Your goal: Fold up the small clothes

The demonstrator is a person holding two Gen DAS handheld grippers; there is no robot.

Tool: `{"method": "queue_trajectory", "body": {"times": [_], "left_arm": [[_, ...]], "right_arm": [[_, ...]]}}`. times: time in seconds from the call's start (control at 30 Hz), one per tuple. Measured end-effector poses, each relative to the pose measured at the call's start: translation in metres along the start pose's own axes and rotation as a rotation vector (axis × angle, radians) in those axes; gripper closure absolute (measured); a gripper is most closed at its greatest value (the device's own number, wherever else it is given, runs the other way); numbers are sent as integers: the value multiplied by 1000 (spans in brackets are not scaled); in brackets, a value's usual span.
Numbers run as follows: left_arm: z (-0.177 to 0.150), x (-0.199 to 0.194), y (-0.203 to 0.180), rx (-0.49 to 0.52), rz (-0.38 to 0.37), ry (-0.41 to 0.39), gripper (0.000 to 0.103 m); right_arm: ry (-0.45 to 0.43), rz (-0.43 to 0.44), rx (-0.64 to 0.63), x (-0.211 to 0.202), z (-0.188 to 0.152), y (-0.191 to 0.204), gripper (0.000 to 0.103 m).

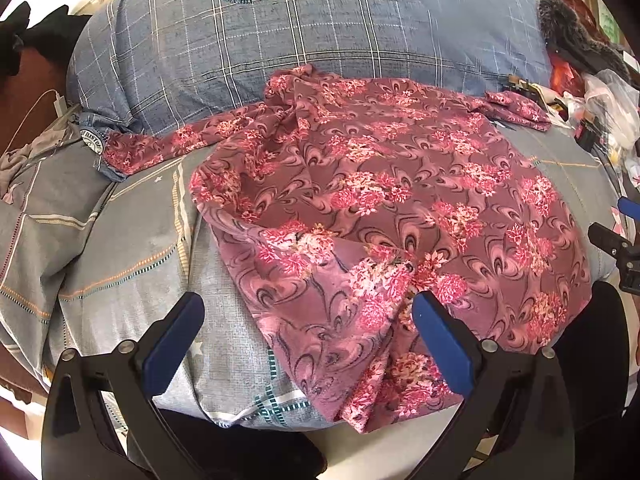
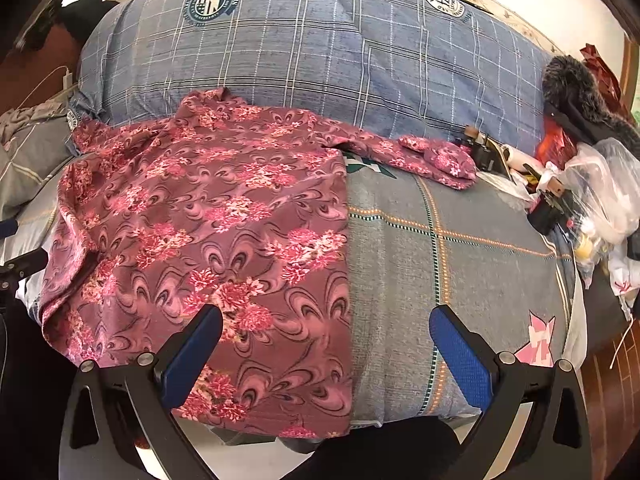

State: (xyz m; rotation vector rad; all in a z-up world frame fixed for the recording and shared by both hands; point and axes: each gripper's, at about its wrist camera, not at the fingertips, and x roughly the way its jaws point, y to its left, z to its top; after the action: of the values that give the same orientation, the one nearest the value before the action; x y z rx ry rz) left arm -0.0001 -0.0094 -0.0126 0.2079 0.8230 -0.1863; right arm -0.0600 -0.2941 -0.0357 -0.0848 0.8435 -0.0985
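A maroon shirt with pink flowers (image 1: 380, 208) (image 2: 216, 224) lies spread on a grey checked bed cover (image 1: 120, 240) (image 2: 460, 248). Its body is rumpled, one sleeve (image 1: 160, 148) reaches left, the other sleeve (image 2: 432, 156) reaches right. My left gripper (image 1: 308, 312) is open just above the shirt's near left hem, holding nothing. My right gripper (image 2: 326, 330) is open over the shirt's near right edge, one finger above cloth, the other above bare cover. The right gripper's fingers (image 1: 612, 240) show at the far right of the left wrist view.
A big blue checked pillow (image 1: 300, 40) (image 2: 320, 52) lies behind the shirt. Clutter of plastic bags (image 2: 608, 188), a fur-trimmed dark item (image 2: 576, 88) and small objects crowds the right side. A white cable (image 1: 48, 100) and a grey garment (image 1: 24, 160) lie at the left.
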Motion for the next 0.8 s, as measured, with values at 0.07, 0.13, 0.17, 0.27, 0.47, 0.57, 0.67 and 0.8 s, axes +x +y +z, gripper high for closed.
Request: {"method": "queue_trajectory", "body": {"times": [0.07, 0.13, 0.17, 0.27, 0.47, 0.57, 0.67, 0.8], "left_arm": [[0, 1, -1, 2, 0, 5, 0], [1, 3, -1, 3, 0, 7, 0], [1, 3, -2, 3, -1, 8, 0], [2, 4, -3, 4, -2, 11, 0], [3, 4, -6, 9, -3, 11, 0], [3, 5, -5, 6, -5, 16, 0], [4, 6, -4, 0, -6, 21, 0], [5, 7, -3, -4, -3, 24, 0]], "right_arm": [[3, 4, 15, 1, -1, -3, 0], [4, 4, 21, 1, -2, -5, 0], [5, 4, 24, 1, -2, -6, 0], [4, 4, 31, 1, -3, -8, 0], [5, 13, 55, 1, -3, -14, 0], [7, 18, 62, 2, -4, -15, 0], [9, 21, 67, 3, -4, -15, 0], [14, 20, 78, 4, -5, -17, 0]]}}
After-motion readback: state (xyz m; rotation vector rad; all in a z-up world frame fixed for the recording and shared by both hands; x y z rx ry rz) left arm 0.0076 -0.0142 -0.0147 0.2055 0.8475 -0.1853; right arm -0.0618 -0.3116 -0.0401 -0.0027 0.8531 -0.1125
